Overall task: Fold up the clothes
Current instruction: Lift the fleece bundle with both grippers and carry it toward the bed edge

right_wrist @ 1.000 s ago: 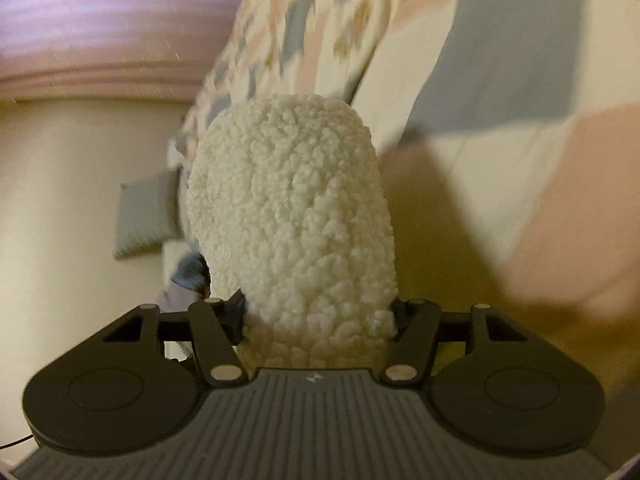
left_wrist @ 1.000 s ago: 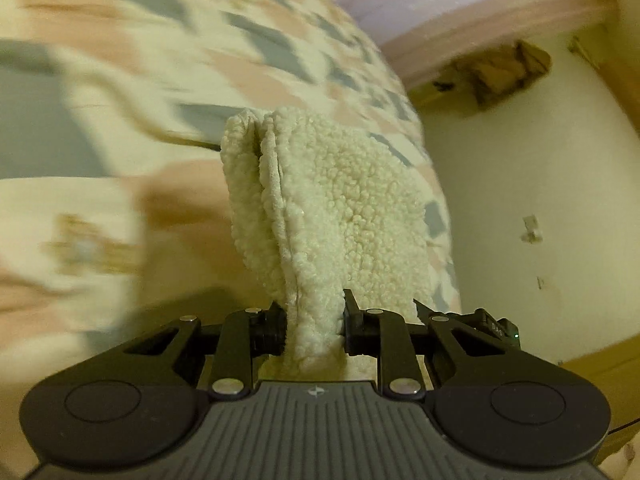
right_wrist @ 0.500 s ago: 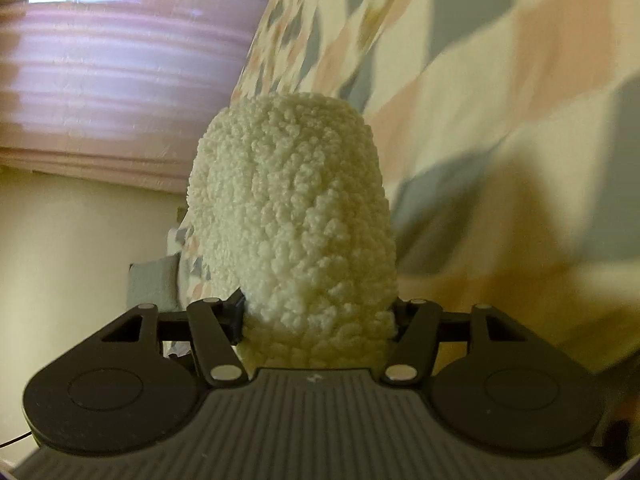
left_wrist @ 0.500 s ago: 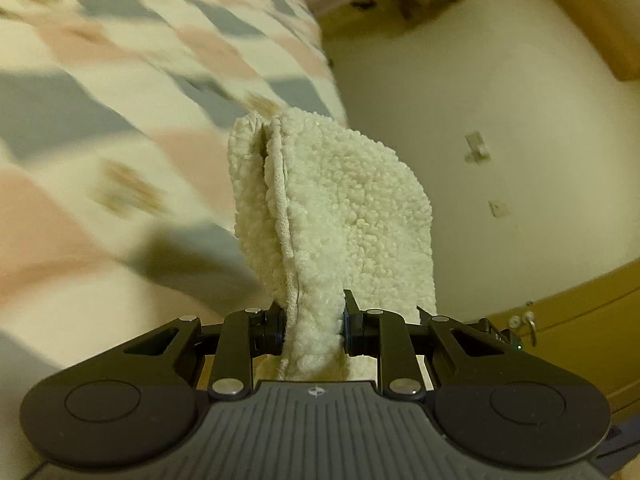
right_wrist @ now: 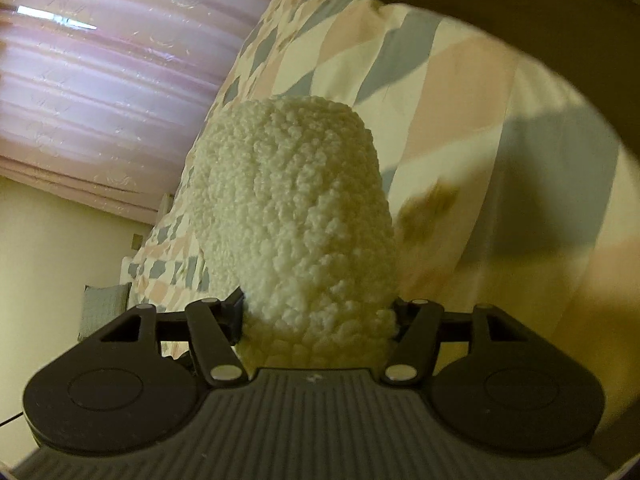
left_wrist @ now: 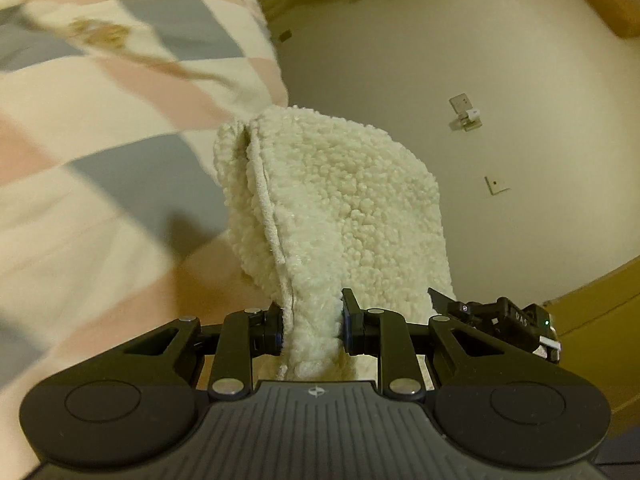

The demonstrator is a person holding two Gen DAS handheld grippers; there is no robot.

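Observation:
A cream fleece garment [left_wrist: 340, 208] hangs folded between the fingers of my left gripper [left_wrist: 314, 326], which is shut on it; a seam edge runs down its left side. In the right wrist view the same fleece garment [right_wrist: 296, 216] bulges out of my right gripper [right_wrist: 318, 316], which is shut on a thick bunch of it. Both grippers hold the garment lifted off the patchwork bedspread [left_wrist: 100, 152]. The rest of the garment is hidden.
The bed with its pink, grey and cream bedspread [right_wrist: 460, 92] fills one side of each view. A cream wall [left_wrist: 500, 80] with sockets lies to the right of the left gripper. Pink curtains [right_wrist: 100, 80] and a grey pillow [right_wrist: 100, 308] show behind.
Both grippers have swung, still shut on the fleece. The left view now shows more wall and less bed. The right view shows more curtain and the bed's far edge.

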